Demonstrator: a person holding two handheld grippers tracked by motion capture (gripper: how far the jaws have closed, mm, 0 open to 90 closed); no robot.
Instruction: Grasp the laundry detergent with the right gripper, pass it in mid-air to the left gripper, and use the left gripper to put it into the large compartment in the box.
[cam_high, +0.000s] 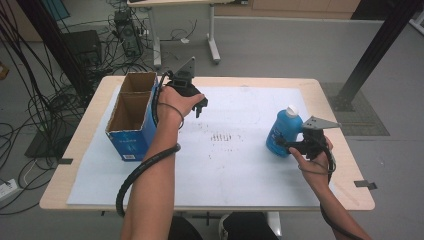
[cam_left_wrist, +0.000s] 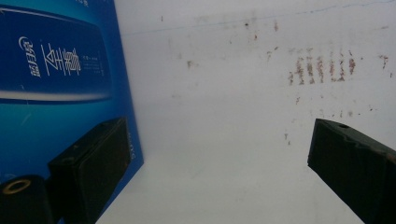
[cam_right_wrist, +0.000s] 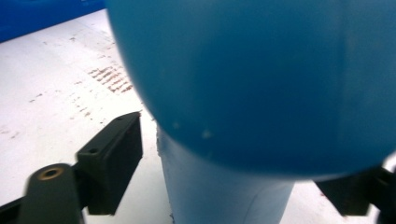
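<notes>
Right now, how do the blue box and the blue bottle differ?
The cardboard box is squarish and open-topped, showing brown insides; the bottle is rounded and closed with a white cap. The box stands at the mat's left edge beside the left gripper; the bottle stands at the right, between the right gripper's jaws. Both are blue and upright.

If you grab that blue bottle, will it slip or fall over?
The blue bottle looks smooth and rounded, so it might slip in the right gripper, whose jaws sit either side. It stands tall on a narrow base, so a push up high would probably tip it.
</notes>
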